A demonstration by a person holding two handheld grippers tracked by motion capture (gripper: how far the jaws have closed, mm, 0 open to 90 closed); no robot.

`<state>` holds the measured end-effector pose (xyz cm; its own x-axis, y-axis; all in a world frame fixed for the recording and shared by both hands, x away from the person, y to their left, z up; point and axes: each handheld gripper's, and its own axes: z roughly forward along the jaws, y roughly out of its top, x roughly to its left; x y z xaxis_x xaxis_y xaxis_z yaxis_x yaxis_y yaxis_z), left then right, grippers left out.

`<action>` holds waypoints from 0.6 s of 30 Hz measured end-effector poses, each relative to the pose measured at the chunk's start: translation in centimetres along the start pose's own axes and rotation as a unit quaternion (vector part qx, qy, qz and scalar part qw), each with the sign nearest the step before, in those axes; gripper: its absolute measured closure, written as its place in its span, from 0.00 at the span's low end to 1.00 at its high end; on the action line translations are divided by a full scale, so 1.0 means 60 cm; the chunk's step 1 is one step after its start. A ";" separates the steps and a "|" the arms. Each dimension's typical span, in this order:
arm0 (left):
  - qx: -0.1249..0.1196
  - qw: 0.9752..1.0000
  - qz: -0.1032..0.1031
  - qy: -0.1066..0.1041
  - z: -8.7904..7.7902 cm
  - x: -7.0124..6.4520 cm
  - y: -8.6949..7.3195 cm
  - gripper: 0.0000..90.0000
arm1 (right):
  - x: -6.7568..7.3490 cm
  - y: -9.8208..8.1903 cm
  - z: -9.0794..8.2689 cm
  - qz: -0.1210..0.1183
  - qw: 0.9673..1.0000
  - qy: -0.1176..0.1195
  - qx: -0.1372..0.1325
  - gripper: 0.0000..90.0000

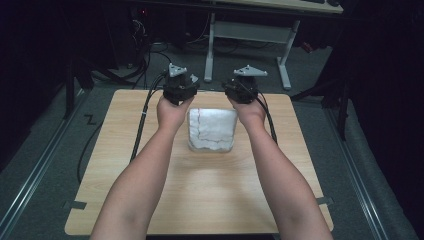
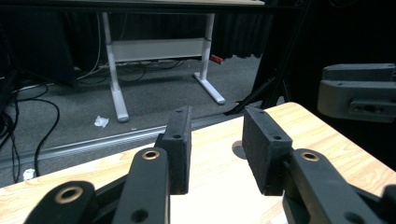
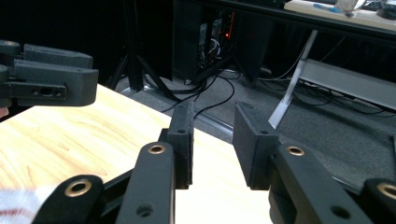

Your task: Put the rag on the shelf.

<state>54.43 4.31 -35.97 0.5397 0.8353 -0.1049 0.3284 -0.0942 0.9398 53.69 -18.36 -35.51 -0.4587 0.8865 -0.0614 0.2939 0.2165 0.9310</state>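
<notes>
Fingers (image 2: 187, 140) on both my grippers released, nothing between them. Folded cloth (image 1: 211, 130) on table (image 1: 200, 200) looks soft, light, limp; I'd pinch its far corners.

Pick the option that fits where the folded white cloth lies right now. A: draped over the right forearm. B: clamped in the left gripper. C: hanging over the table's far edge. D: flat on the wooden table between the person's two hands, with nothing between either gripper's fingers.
D: the high view shows the folded white cloth flat on the wooden table between the hands, and both the left gripper and the right gripper have bare gaps.
</notes>
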 end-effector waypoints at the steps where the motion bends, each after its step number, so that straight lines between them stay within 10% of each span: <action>1: -0.001 1.000 0.003 -0.002 -0.003 -0.003 0.001 0.69 | 0.003 -0.001 -0.005 -0.004 1.000 -0.001 -0.001 0.76; 18: -0.022 1.000 0.006 0.001 -0.060 -0.007 -0.021 0.64 | 0.015 -0.017 -0.058 -0.011 1.000 -0.004 -0.016 0.66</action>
<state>51.01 6.04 -35.94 0.5420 0.8353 -0.0925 0.2870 -0.0805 0.9545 50.04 -19.22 -35.28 -0.4578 0.8850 -0.0848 0.2572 0.2232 0.9402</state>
